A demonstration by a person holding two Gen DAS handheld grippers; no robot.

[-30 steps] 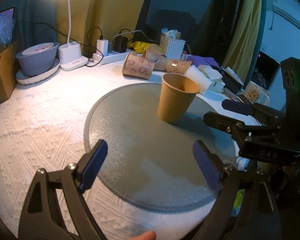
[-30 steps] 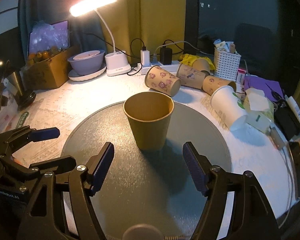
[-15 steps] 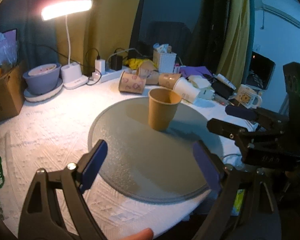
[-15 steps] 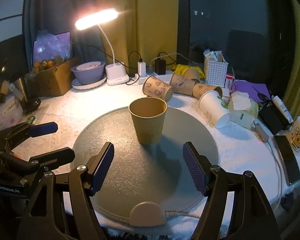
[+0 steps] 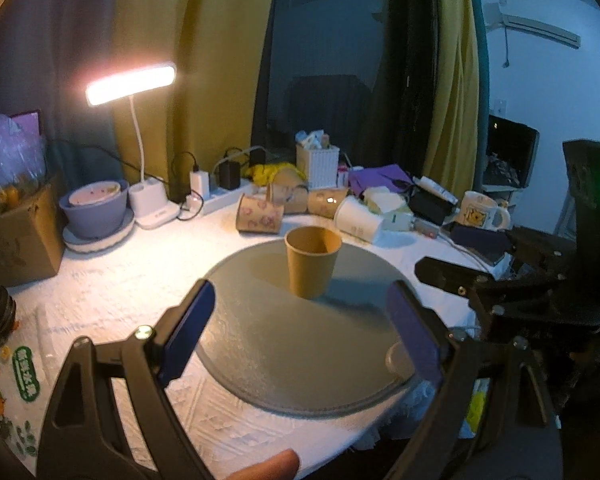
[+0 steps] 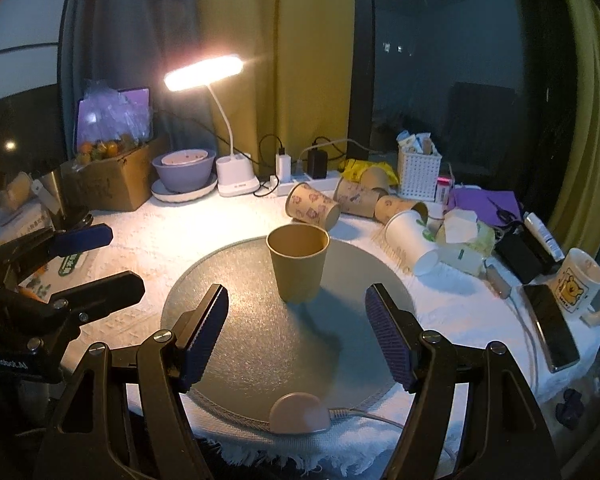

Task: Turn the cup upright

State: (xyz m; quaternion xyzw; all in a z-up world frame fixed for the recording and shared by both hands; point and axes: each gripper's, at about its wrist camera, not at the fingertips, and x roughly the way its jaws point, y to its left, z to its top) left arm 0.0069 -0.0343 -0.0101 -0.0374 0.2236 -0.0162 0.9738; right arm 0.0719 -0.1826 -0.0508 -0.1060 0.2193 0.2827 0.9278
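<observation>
Your left claw (image 5: pixel 300 324) hangs spread wide, nothing between its pads. One brown cup (image 6: pixel 298 266) stands upright on the round mat (image 6: pixel 260 344), long axis vertical, mouth up, clear of both claws. Behind it four cups lie on their sides on the worktop (image 6: pixel 160 240): three printed, one white (image 6: pixel 410 242). Your right claw (image 6: pixel 296 336) is spread too, holding nothing.
</observation>
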